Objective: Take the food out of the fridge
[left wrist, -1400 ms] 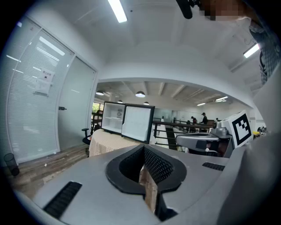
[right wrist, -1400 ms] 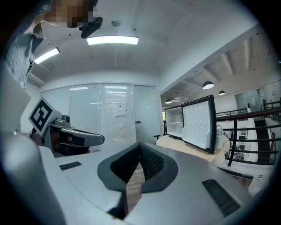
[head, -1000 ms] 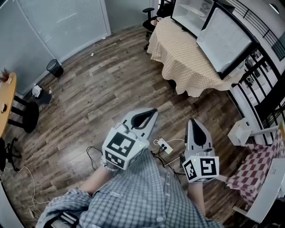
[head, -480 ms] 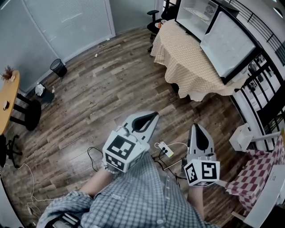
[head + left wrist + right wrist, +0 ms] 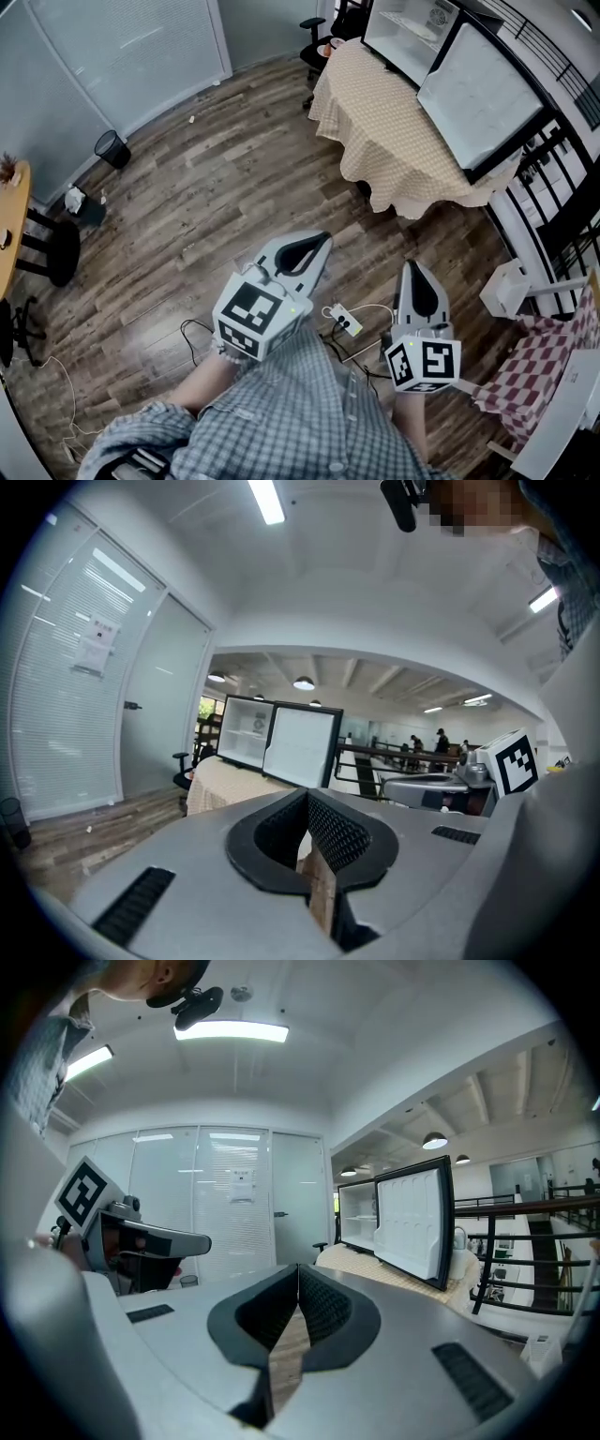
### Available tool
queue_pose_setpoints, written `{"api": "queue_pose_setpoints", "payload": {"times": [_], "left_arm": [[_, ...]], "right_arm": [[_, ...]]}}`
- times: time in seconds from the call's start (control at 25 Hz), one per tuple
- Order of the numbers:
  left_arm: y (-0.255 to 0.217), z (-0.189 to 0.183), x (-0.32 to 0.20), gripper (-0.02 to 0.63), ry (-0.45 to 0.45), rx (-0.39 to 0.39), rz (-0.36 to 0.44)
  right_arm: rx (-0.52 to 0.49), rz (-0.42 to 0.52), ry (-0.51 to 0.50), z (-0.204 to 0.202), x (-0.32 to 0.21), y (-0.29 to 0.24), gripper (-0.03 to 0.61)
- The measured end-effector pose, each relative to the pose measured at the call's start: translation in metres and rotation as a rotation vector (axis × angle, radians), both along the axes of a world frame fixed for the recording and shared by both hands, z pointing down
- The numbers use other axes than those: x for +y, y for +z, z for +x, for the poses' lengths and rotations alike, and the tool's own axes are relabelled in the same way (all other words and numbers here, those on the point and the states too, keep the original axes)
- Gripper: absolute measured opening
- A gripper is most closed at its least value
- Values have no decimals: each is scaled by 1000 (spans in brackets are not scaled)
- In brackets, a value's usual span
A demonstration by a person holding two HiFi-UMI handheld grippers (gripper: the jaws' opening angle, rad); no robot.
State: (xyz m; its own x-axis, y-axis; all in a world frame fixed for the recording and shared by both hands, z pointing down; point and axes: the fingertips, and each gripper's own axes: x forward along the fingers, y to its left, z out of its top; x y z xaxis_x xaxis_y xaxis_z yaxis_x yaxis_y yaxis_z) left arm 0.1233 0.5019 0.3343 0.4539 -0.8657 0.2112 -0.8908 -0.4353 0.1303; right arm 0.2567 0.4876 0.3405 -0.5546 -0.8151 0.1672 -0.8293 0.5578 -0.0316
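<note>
A small fridge [image 5: 412, 37] stands on a table under a beige checked cloth [image 5: 394, 131] at the far right, its door [image 5: 478, 98] swung wide open. Its white shelves look bare from here; no food shows. The fridge also shows in the left gripper view [image 5: 246, 731] and in the right gripper view [image 5: 361, 1215]. My left gripper [image 5: 325, 238] is shut and empty, held above the wooden floor well short of the table. My right gripper [image 5: 410, 266] is shut and empty too, beside the left one, both pointing toward the table.
A power strip [image 5: 344, 319] with cables lies on the floor below the grippers. An office chair [image 5: 317, 37] stands behind the table. A black railing [image 5: 562, 141] and a red checked cloth [image 5: 539, 361] lie at the right. A bin [image 5: 112, 147] and stool [image 5: 56, 248] are at the left.
The view has shifted a little: the table and fridge sit slightly lower and more to the left than half a second ago. Both grippers stay shut and side by side.
</note>
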Motion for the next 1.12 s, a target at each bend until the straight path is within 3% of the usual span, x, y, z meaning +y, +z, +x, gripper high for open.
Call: {"api": "queue_pose_setpoints", "payload": {"times": [0.6,1.12], "left_arm": [[-27,-61,-119,6,57,18,34],[-32,-121,-182,6,78,7,69]], "right_arm": [[3,35,41,-64,-110,-31,10],[51,29,93,-122,-175,-24,10]]}}
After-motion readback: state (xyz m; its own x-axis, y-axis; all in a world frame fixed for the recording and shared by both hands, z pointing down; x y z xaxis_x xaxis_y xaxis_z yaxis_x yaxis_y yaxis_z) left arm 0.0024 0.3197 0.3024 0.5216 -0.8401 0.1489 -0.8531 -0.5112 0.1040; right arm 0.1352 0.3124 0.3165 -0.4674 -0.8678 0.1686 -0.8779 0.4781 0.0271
